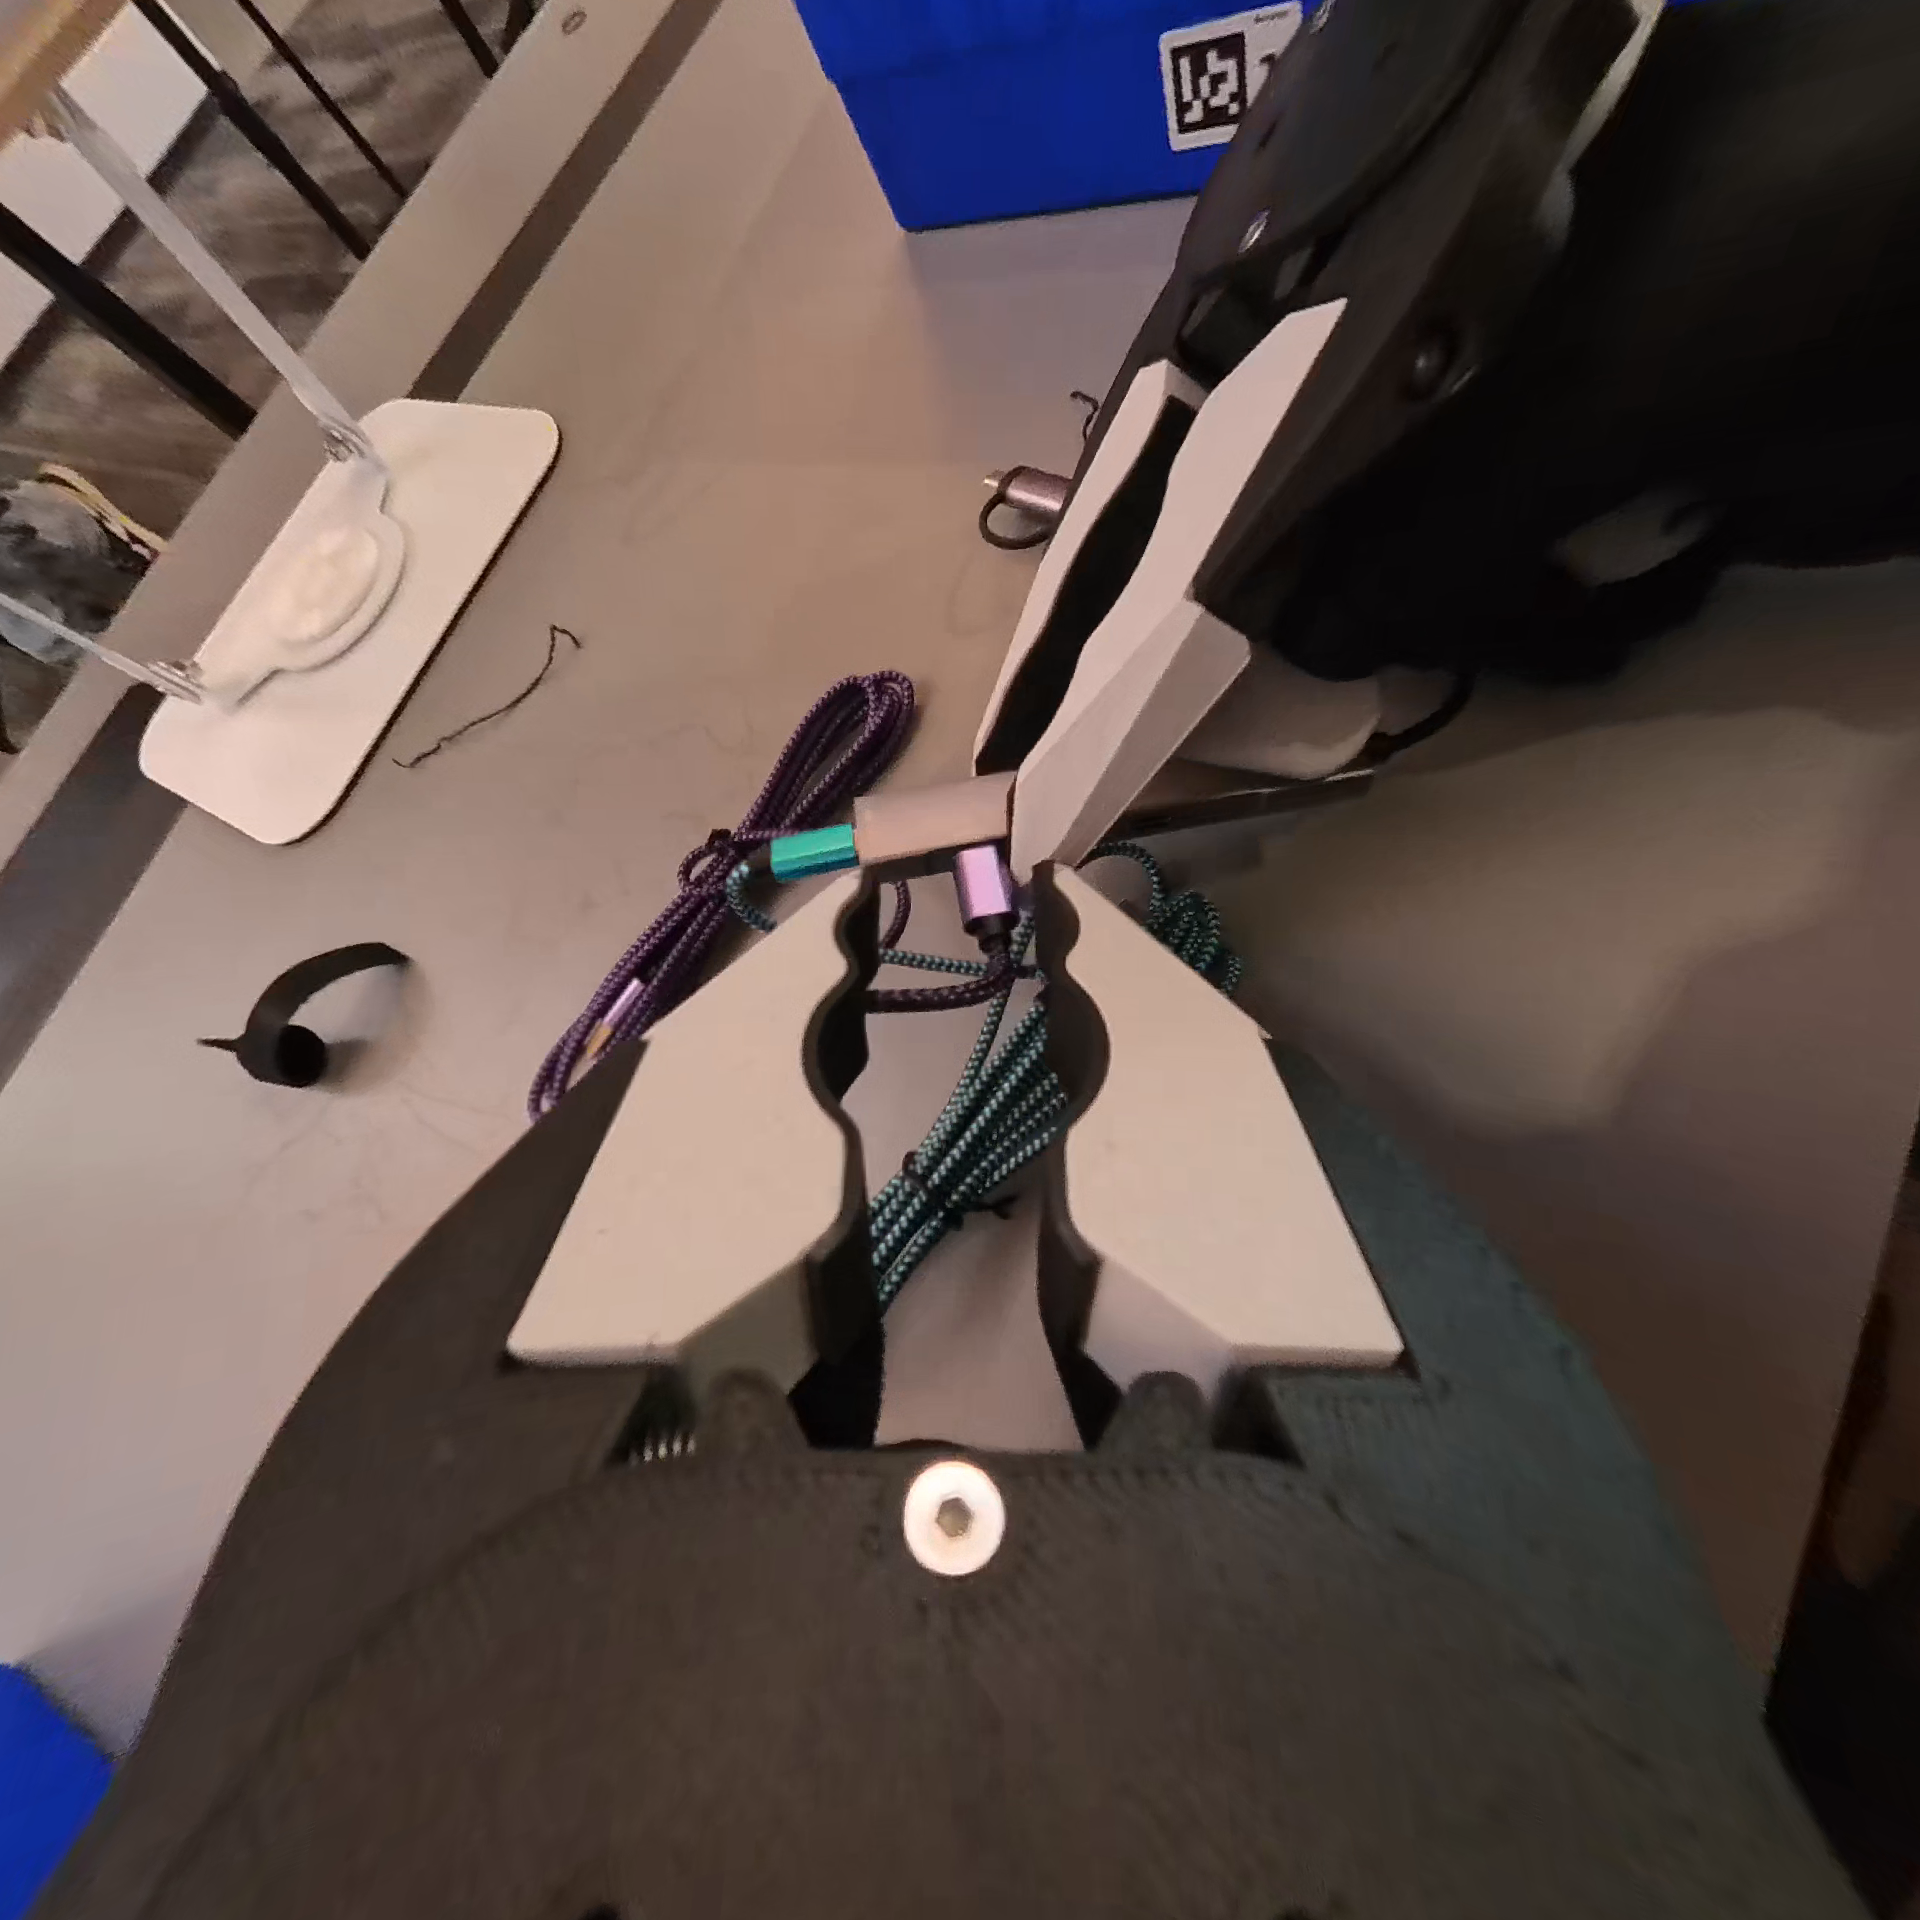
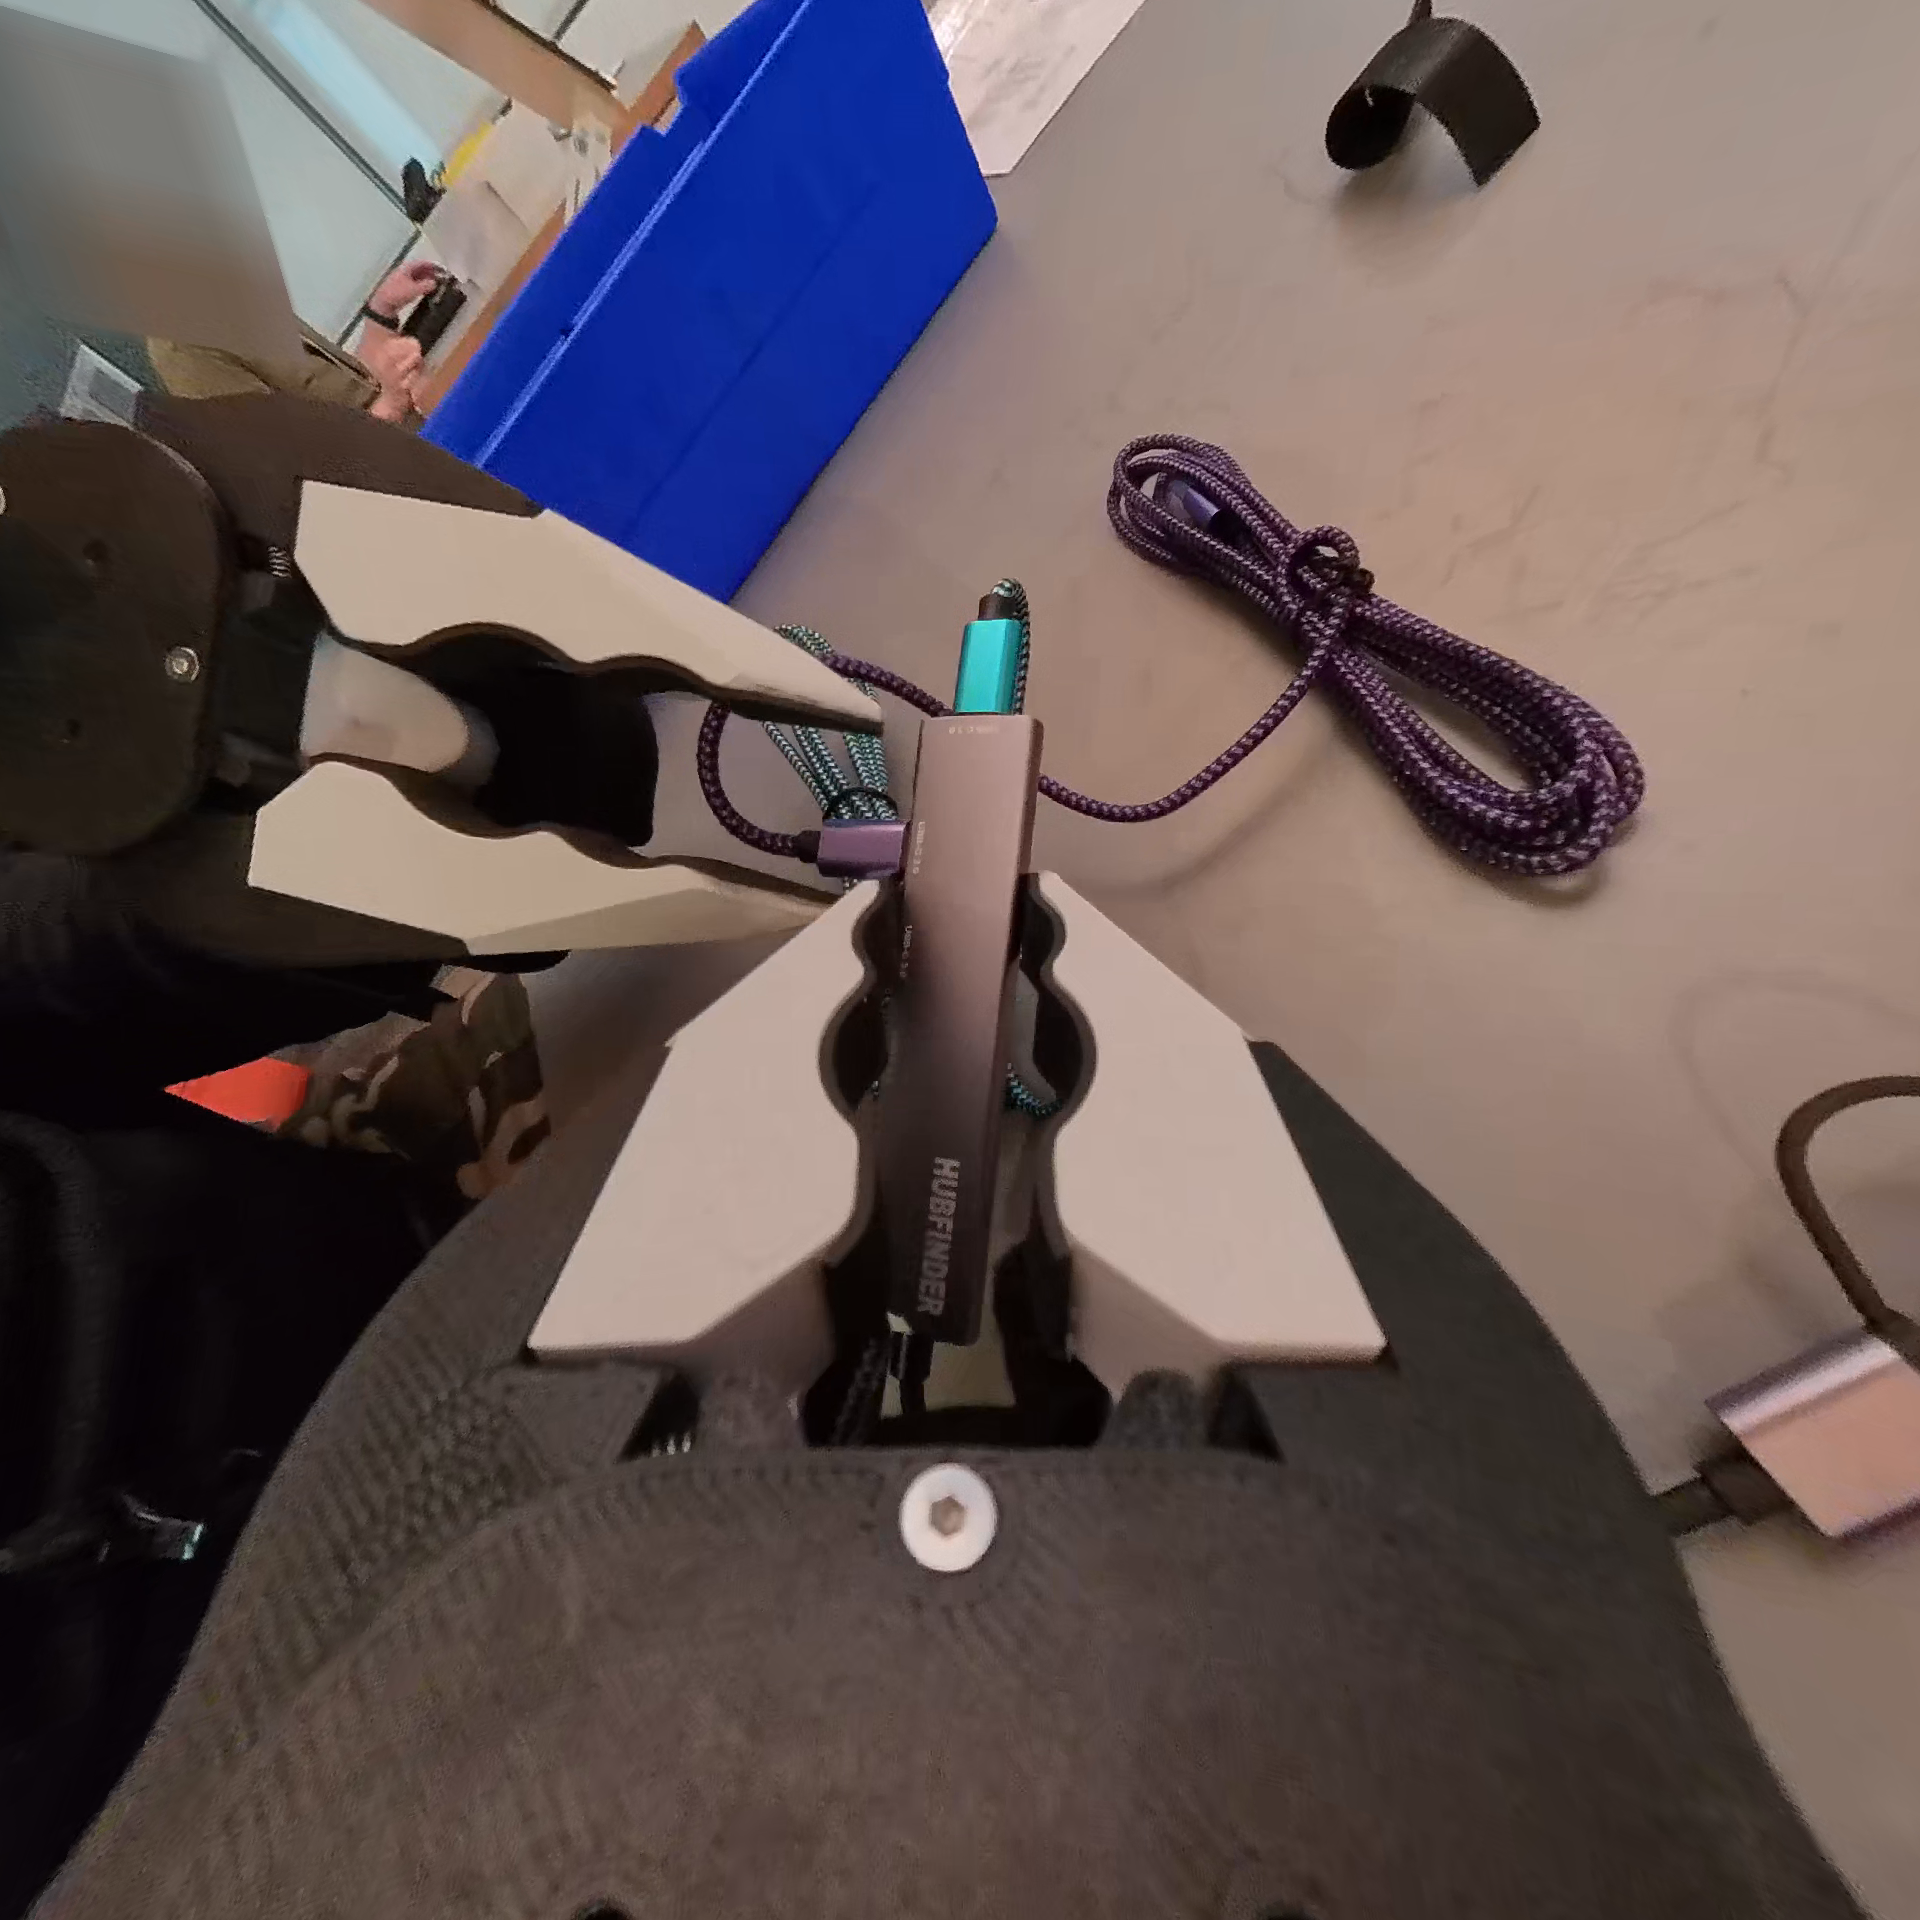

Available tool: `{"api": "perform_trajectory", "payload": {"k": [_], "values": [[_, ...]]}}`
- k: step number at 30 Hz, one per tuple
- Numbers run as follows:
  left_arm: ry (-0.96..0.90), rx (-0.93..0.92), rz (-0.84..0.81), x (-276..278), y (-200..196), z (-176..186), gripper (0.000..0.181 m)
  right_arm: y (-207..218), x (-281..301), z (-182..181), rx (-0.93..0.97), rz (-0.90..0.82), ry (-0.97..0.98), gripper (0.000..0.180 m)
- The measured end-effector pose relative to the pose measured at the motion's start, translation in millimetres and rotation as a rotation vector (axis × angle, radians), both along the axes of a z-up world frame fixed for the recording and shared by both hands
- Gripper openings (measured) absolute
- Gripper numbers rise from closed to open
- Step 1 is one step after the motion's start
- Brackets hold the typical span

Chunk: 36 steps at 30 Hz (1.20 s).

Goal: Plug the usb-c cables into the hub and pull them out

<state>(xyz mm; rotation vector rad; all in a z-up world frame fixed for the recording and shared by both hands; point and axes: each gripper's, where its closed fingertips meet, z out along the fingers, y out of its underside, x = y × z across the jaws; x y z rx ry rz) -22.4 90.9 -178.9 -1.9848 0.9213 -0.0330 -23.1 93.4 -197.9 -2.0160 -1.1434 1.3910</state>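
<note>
My right gripper (image 2: 956, 888) is shut on the slim grey hub (image 2: 961, 1039) and holds it above the table. A teal USB-C plug (image 2: 987, 665) sits in the hub's far end. A purple USB-C plug (image 2: 857, 847) sits in the hub's side. My left gripper (image 1: 951, 883) is open, with its tips on either side of the purple plug (image 1: 977, 883). It comes in from the left in the right wrist view (image 2: 857, 805). The purple cable bundle (image 2: 1403, 665) and the teal cable bundle (image 1: 977, 1122) lie on the table. In the left wrist view the right gripper (image 1: 1023, 810) reaches down from the upper right onto the hub (image 1: 935, 821).
A blue bin (image 2: 727, 312) stands at the table's far side. A curled black strap (image 1: 301, 1018) and a white stand base (image 1: 353, 613) lie to the left. The hub's own cord and plug (image 2: 1808, 1444) trail on the table. A person's hand (image 2: 395, 332) shows far behind.
</note>
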Motion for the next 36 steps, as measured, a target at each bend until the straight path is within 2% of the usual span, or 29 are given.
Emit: {"api": "perform_trajectory", "payload": {"k": [7, 12, 19, 23, 30, 31, 32, 36], "values": [[-0.051, -0.071, -0.042, -1, -2, -5, 0.016, 0, -2, 1, 0.010, -0.031, 0.007, 0.021], [-0.074, -0.009, -0.084, 1, -1, 0, 0.015, 2, 0, 6, -0.065, -0.033, 0.053, 0.021], [-0.118, 0.065, -0.061, 4, 7, 8, 0.018, 6, 2, 13, -0.155, -0.054, 0.116, 0.021], [-0.135, 0.091, -0.063, 7, 6, 10, 0.010, 8, 3, 16, -0.189, -0.056, 0.143, 0.021], [-0.138, 0.078, -0.051, 6, 8, 12, 0.010, 9, 5, 18, -0.122, -0.038, 0.140, 0.022], [-0.118, 0.077, -0.042, 4, 9, 10, 0.009, 11, 7, 19, -0.103, -0.041, 0.138, 0.025], [-0.112, 0.081, -0.027, 1, 10, 10, 0.009, 12, 9, 19, -0.088, -0.045, 0.136, 0.038], [-0.142, 0.059, -0.017, -1, 12, 12, 0.010, 8, 11, 8, 0.014, -0.024, 0.038, 0.035]]}}
